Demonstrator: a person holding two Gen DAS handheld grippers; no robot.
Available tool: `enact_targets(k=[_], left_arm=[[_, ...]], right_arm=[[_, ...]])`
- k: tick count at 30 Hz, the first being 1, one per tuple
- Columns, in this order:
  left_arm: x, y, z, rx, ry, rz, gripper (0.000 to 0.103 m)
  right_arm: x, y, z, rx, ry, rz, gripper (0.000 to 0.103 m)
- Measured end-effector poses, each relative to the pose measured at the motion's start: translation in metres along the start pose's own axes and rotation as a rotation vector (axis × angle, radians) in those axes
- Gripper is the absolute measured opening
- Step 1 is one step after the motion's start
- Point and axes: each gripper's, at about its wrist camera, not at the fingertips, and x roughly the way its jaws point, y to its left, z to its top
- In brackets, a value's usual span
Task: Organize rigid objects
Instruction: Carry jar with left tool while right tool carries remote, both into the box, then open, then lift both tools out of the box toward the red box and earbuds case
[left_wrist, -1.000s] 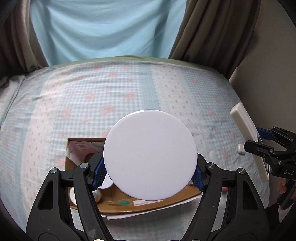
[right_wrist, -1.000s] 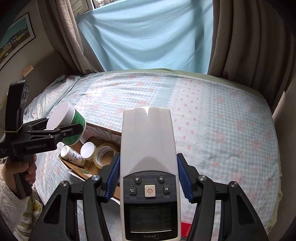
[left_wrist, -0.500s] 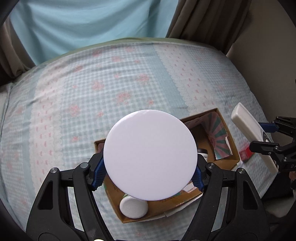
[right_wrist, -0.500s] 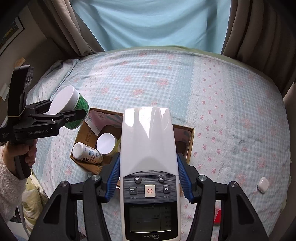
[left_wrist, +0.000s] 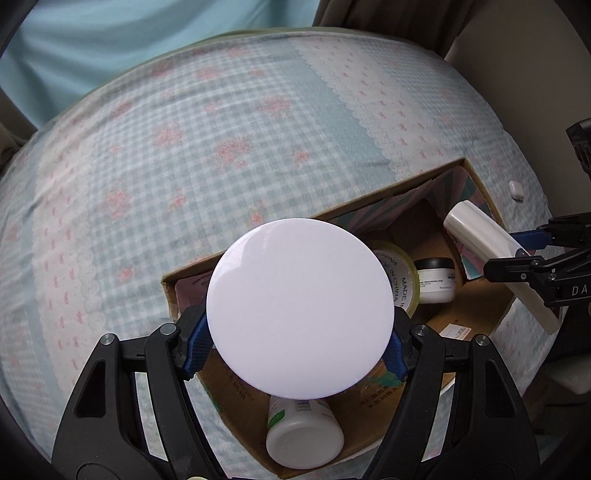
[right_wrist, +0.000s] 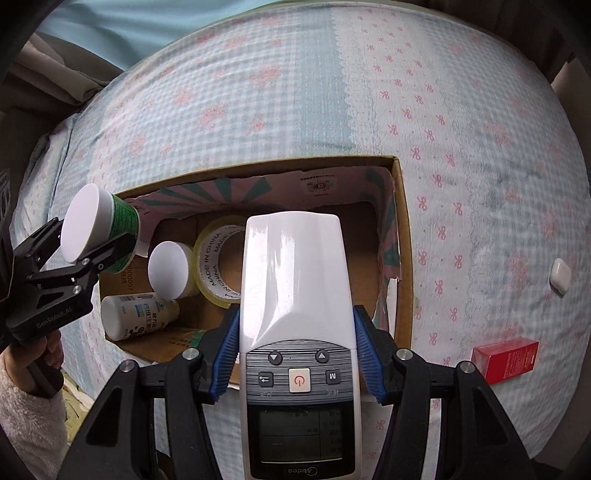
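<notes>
Here the cardboard box (right_wrist: 400, 236) sits open on the bed (right_wrist: 295, 92) and serves as the landmark for everything else. The left gripper (left_wrist: 299, 332) is clamped on a green-labelled jar (left_wrist: 299, 314), its blue pads pressing the sides just below the white lid; in the right wrist view the same jar (right_wrist: 107, 229) hangs over the box's left edge, tilted with the lid facing the camera. The right gripper (right_wrist: 297, 354) is clamped on a white remote control (right_wrist: 295, 295), gripped just above its button panel, with the screen end back toward the handle and the plain end reaching out over the box's near side. From the left wrist view that remote control (left_wrist: 491, 251) hangs above the box's right-hand corner.

Inside the box lie a roll of clear tape (right_wrist: 218, 258) printed "MADE IN CHINA", a small white jar (right_wrist: 170, 266) leaning against the tape, and a white bottle (right_wrist: 136, 314) on its side in the near left corner. Outside the box, to its right on the bed, are a red carton (right_wrist: 506, 358) near the front and a small white case (right_wrist: 560, 275) farther out, both well apart from the box.
</notes>
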Motion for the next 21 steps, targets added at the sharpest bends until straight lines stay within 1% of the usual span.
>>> enact_targets(k=[7, 10, 11, 12, 13, 14, 15, 17, 21], left_arm=[[0.014, -0.007, 0.001, 0.057, 0.036, -0.002, 0.071], [0.017, -0.010, 0.004, 0.060, 0.047, -0.025, 0.072], [0.014, -0.011, 0.006, 0.058, 0.041, -0.044, 0.075], [0.010, -0.011, 0.007, 0.058, 0.035, -0.051, 0.100], [0.004, -0.011, 0.008, 0.060, 0.018, -0.042, 0.103], [-0.001, -0.011, 0.009, 0.061, 0.002, -0.037, 0.103], [-0.006, -0.010, 0.009, 0.061, -0.004, -0.033, 0.103], [-0.015, -0.005, 0.007, 0.041, -0.012, -0.020, 0.103], [-0.029, 0.009, -0.004, -0.016, -0.012, -0.033, 0.103]], right_arm=[[0.019, -0.008, 0.009, 0.095, 0.038, -0.008, 0.054], [0.026, -0.013, 0.011, 0.147, 0.042, -0.005, 0.054], [0.027, -0.015, 0.011, 0.164, 0.039, 0.001, 0.054], [0.025, -0.016, 0.011, 0.182, 0.028, 0.015, 0.062], [0.023, -0.017, 0.010, 0.192, 0.012, 0.028, 0.080], [0.019, -0.016, 0.010, 0.193, -0.008, 0.043, 0.090], [0.014, -0.015, 0.009, 0.188, -0.030, 0.055, 0.103], [0.005, -0.012, 0.006, 0.175, -0.052, 0.053, 0.103], [-0.006, -0.010, -0.002, 0.162, -0.068, 0.054, 0.103]])
